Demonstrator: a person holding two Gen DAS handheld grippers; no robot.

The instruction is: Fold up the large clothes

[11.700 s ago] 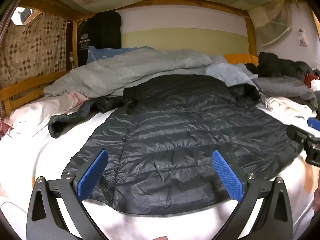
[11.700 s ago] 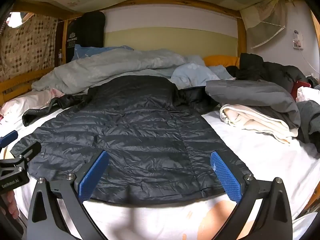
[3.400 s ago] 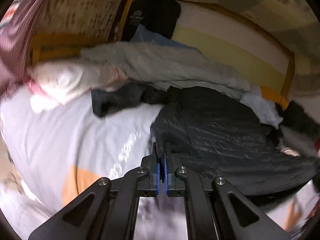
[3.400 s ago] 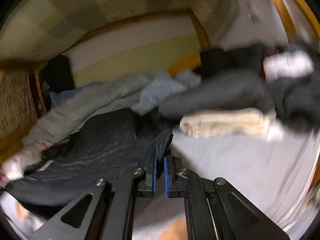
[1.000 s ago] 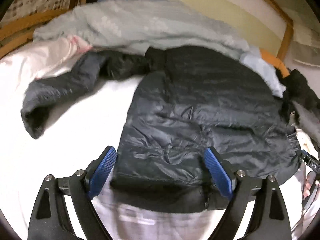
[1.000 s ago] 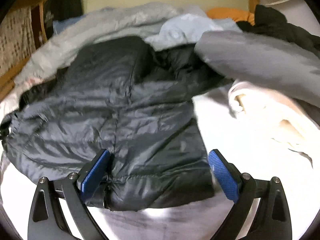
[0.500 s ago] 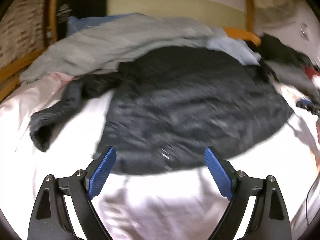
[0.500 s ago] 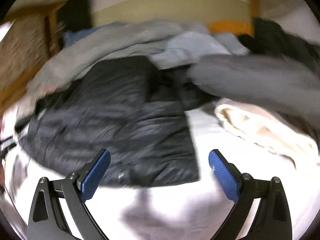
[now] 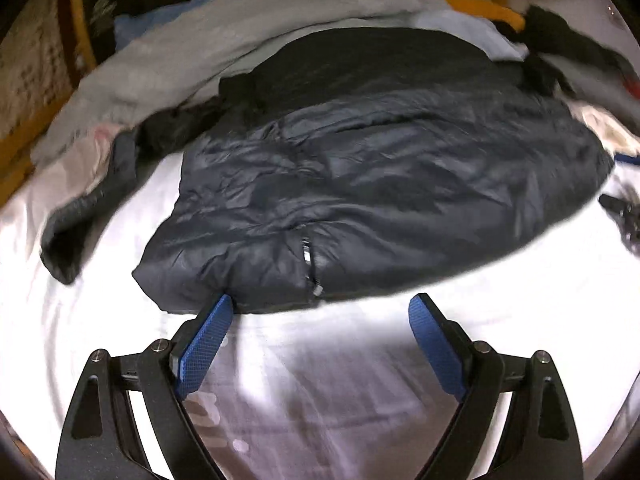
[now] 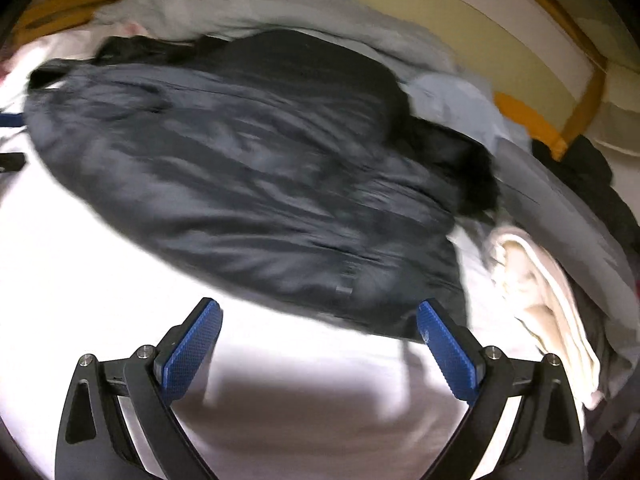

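Left wrist view looks down over a bed covered by a white sheet (image 9: 100, 300), where a dark quilted jacket (image 9: 380, 184) lies spread across the middle with both side panels folded in over its front. The left claw (image 9: 320, 332) stands wide, nothing between its blue pads; its left pad tip sits right at the jacket's near hem, though whether it touches the fabric cannot be told, and the right pad is over bare sheet. One sleeve (image 9: 80, 216) of the jacket trails out to the left onto the sheet. Behind the jacket a pale grey duvet (image 9: 208, 40) is heaped against the wall, with an orange pillow (image 9: 486, 10) and dark clothes (image 9: 560, 36) at the far right. A black piece of the other tool shows blurred at the right edge.

From the right wrist view, the right claw (image 10: 320, 332) is also spread wide and empty, its right pad just at the jacket's (image 10: 248, 176) near corner. Beside that corner, to the right, a folded cream cloth (image 10: 540, 292) lies under a grey garment (image 10: 560, 208), crowding the space along that side. A light blue garment (image 10: 460, 96) and the duvet (image 10: 260, 4) press against the jacket's collar end. A wooden bed rail (image 10: 580, 92) runs behind them. Much of this view is blurred.
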